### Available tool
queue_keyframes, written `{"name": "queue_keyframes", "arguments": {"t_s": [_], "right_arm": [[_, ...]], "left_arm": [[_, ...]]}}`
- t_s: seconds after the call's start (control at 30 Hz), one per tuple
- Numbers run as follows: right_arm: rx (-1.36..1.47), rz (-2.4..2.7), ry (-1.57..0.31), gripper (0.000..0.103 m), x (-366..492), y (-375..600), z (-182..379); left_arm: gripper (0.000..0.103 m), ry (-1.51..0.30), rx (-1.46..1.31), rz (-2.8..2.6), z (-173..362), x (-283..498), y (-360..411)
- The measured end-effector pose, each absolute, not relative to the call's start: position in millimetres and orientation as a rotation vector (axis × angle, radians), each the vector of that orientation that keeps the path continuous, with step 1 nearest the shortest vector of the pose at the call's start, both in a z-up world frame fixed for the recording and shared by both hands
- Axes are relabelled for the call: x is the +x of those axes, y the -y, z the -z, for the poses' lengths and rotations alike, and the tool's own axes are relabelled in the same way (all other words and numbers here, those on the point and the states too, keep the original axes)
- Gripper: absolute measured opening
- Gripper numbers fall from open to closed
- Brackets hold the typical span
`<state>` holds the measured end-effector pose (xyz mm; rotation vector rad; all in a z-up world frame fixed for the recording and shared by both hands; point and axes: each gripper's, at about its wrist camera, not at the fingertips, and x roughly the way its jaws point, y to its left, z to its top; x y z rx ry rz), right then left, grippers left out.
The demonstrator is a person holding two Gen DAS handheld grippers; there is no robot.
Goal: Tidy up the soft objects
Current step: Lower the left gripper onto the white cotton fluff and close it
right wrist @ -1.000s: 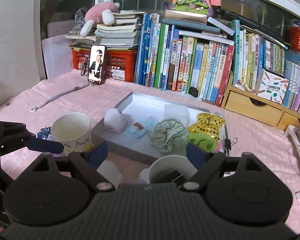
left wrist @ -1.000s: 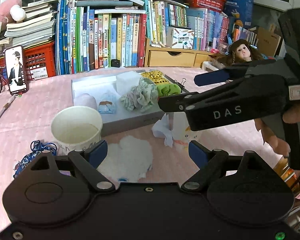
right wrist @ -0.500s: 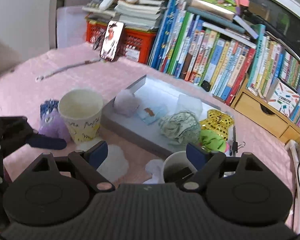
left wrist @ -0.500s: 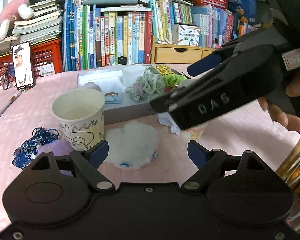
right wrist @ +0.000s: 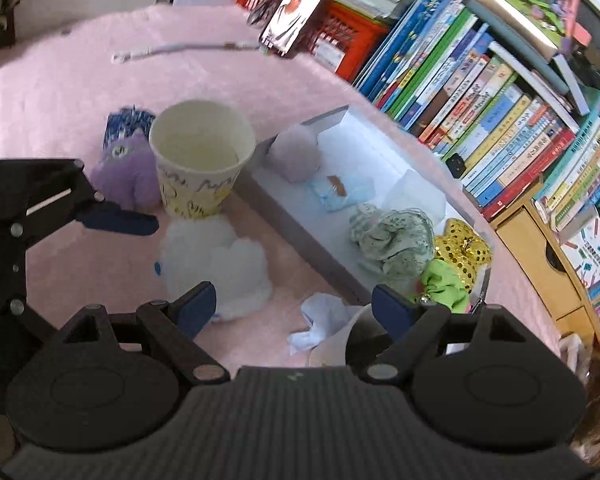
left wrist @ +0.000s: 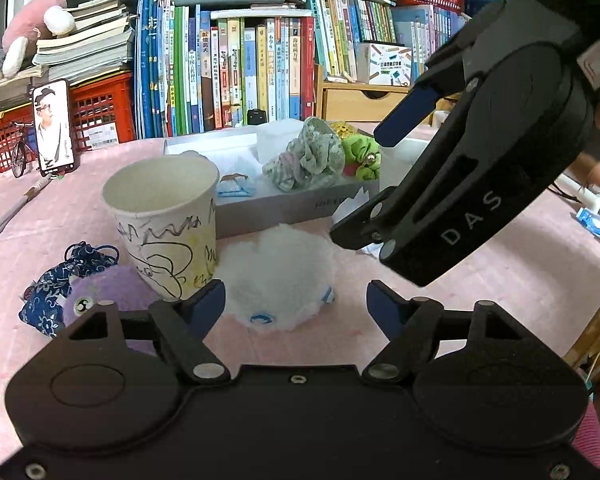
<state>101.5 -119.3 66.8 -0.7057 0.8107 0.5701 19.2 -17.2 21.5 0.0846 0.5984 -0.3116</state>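
I see the pink tabletop (right wrist: 60, 92) with bare cloth toward its far left edge, books lining the back. A grey tray (left wrist: 284, 204) holds a floral cloth bundle (left wrist: 304, 160), green toy (left wrist: 360, 152) and pale pompom (right wrist: 296, 156). My right gripper (left wrist: 384, 184), marked "DAS", hangs with fingers apart above the fluffy white plush (left wrist: 278, 276), which lies before the tray beside a scribbled paper cup (left wrist: 164, 216). My left gripper (left wrist: 296, 302) is spread wide around the plush, not touching it.
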Motion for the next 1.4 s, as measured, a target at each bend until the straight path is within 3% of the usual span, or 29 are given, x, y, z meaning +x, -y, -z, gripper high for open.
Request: {"name": "queue_keyframes", "arguments": {"t_s": [0.17, 0.33, 0.77, 1.1, 1.4], "right_arm": [[-0.769, -0.552, -0.858, 0.080, 112.8, 113.0, -68.1], [-0.818, -0.550, -0.897, 0.061, 123.4, 106.1, -72.6], [-0.924, -0.579, -0.943, 0.060, 124.9, 94.1, -57.1], [-0.931, -0.551, -0.956, 0.060, 133.9, 90.5, -55.2], [-0.968, -0.533, -1.003, 0.060, 142.3, 84.8, -45.5]], "left_arm": [[0.071, -0.584, 0.095, 0.299, -16.0, 21.3, 17.9], [0.070, -0.575, 0.091, 0.291, -12.9, 23.7, 17.3], [0.069, -0.581, 0.026, 0.255, -9.5, 42.0, 13.0], [0.052, -0.550, 0.027, 0.247, -12.3, 38.5, 12.0], [0.048, -0.568, 0.000, 0.264, -12.7, 22.0, 1.6]]}}
